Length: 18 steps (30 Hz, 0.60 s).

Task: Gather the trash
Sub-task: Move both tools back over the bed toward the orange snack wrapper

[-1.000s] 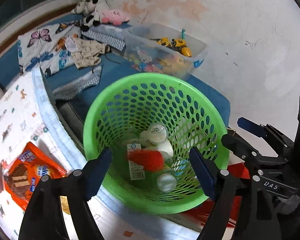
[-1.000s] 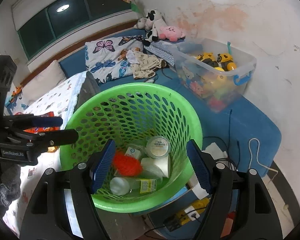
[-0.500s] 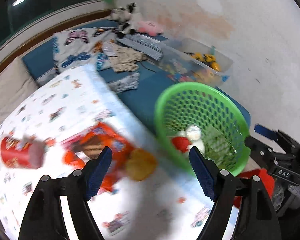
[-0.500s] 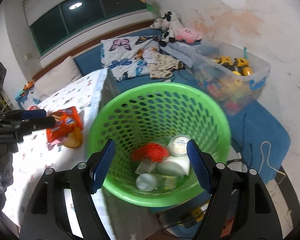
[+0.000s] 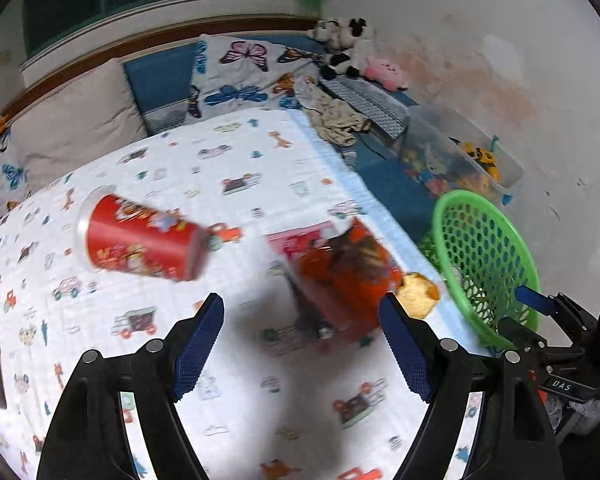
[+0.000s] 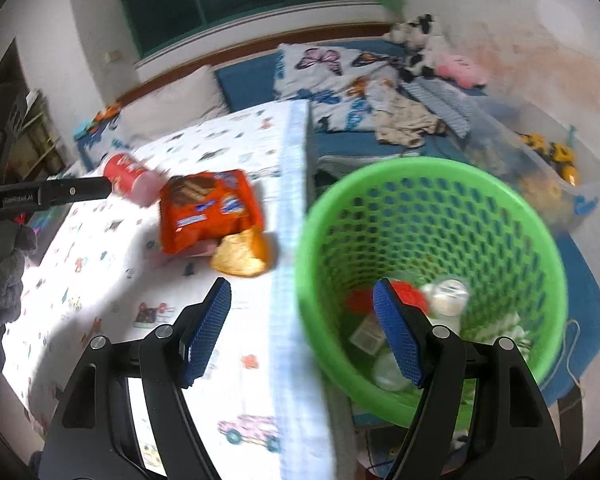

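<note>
— Swung off the green basket (image 5: 485,264) and over to the bed (image 5: 236,160) now, both views; trash that sat at the picture edge a second ago now dead centre.

— Spotted on the printed sheet: orange snack packet (image 5: 346,276), lying flat, blurred. Yellow crumpled wrapper (image 5: 416,294) touching its corner, right by the bed's edge.

— And further in?

— Red cup (image 5: 140,248), on its side, well apart from the packet.

— Basket contents?

— Red wrapper (image 6: 408,296), white lidded tub (image 6: 446,298), clear bottle (image 6: 388,372) at the bottom.

— Left gripper (image 5: 300,346)?

— Hovering above the sheet, jaws wide, nothing between them.

— Right gripper (image 6: 300,334)?

— Straddling the bed's edge and the basket rim, spread apart, empty too.

— Behind?

— Butterfly pillow (image 5: 240,76), plush toys (image 5: 340,46), clear toy bin (image 5: 460,156).
</note>
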### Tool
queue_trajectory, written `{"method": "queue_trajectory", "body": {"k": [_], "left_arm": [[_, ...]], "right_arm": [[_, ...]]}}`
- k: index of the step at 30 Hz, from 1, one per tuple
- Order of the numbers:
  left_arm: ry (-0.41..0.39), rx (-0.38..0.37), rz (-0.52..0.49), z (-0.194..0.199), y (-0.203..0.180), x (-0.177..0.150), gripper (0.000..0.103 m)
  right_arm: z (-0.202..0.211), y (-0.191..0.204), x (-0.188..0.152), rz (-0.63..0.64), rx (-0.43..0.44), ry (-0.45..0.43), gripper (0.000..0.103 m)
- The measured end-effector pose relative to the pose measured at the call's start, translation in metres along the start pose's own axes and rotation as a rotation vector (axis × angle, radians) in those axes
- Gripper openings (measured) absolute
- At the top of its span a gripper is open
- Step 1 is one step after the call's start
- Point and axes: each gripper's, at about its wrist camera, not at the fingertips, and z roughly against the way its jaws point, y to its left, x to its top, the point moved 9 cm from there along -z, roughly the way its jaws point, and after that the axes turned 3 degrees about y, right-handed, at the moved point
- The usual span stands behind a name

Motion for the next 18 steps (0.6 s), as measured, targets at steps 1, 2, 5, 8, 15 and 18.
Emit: {"method": "queue_trajectory", "body": {"k": [1,2,5,8,15,18], "left_arm": [[0.001,0.000,0.010,0.000,0.004,-0.002,0.077],[0.003,0.004,0.021,0.001,0.011,-0.004,0.077],[0.002,0.013,0.044,0.004,0.028,-0.010,0.077],[-0.002,0.020,0.065,0.006,0.042,-0.013,0.077],[0.000,0.029,0.108,0.009,0.067,-0.018,0.077],[0.003,0.023,0.127,0.008,0.076,-0.020,0.077]], "right_arm": [[-0.004,0.006,0.001,0.009,0.011,0.006,0.074],[-0.009,0.013,0.004,0.020,0.024,0.010,0.073],[-0.019,0.030,0.011,0.040,0.065,0.023,0.073],[-0.027,0.045,0.021,0.056,0.100,0.032,0.073],[-0.059,0.082,0.045,0.133,0.168,0.081,0.085],[-0.072,0.088,0.050,0.168,0.144,0.089,0.085]]}}
